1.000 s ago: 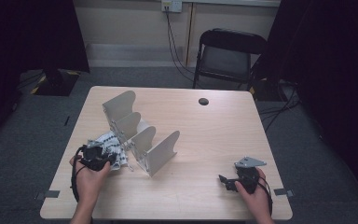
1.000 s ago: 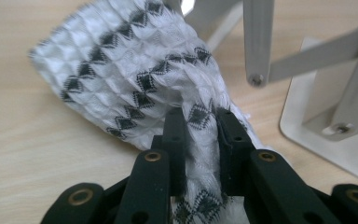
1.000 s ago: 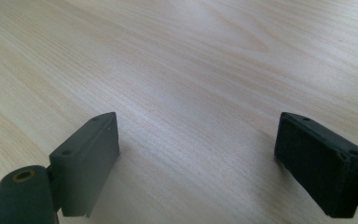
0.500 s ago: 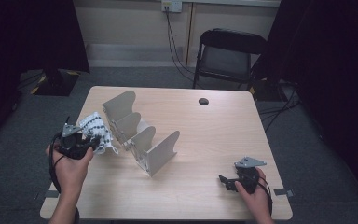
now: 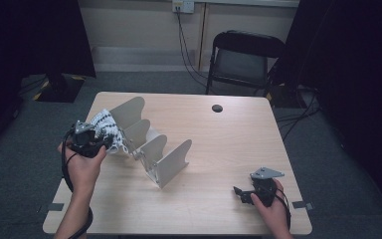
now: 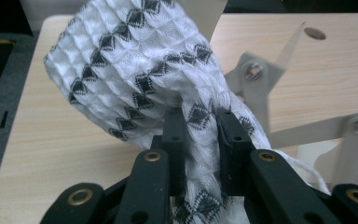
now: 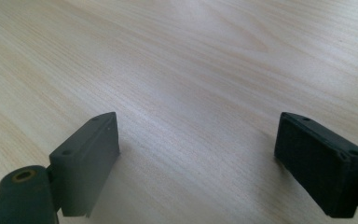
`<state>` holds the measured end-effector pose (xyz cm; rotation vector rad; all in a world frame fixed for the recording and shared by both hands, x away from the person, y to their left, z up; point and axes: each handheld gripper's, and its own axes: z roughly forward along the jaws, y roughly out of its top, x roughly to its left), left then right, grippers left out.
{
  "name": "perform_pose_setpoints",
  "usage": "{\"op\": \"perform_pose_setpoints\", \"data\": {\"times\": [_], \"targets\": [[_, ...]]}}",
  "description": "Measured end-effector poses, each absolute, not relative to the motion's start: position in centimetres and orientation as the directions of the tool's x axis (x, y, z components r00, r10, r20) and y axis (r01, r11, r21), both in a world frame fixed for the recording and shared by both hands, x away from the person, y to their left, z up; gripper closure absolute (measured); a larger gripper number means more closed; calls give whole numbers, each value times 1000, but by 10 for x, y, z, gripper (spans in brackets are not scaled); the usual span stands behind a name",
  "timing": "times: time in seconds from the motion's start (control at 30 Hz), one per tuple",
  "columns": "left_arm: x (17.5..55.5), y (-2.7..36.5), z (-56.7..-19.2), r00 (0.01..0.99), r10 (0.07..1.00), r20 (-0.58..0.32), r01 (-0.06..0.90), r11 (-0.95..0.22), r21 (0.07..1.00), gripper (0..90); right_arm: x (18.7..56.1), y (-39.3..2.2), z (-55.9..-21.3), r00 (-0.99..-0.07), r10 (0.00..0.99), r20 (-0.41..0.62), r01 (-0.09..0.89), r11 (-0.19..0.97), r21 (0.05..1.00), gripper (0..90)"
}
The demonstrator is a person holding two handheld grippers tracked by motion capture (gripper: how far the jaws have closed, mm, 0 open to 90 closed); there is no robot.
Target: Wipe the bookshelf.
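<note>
While your left gripper (image 6: 199, 140) stays clamped on the soft, light white waffle-weave cloth with black diamonds (image 6: 135, 70), pinch bunched folds, since it droops; your right gripper (image 7: 198, 163) rests with its 2 jaws apart

The left gripper (image 5: 92, 139) is raised with its fingers (image 6: 175, 140) pinched close, while the right gripper (image 5: 242, 194) rests low, fingers (image 7: 86, 161) spread wide.
</note>
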<state>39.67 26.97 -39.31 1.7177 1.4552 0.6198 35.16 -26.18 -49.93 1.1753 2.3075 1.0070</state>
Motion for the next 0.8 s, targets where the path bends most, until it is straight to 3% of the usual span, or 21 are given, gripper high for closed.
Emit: {"op": "perform_pose_setpoints", "data": {"times": [0.8], "targets": [[392, 263, -457, 262, 953, -154, 698, -76, 712, 759, 352, -262, -499, -589, 808, 2, 551, 400, 733, 131]]}}
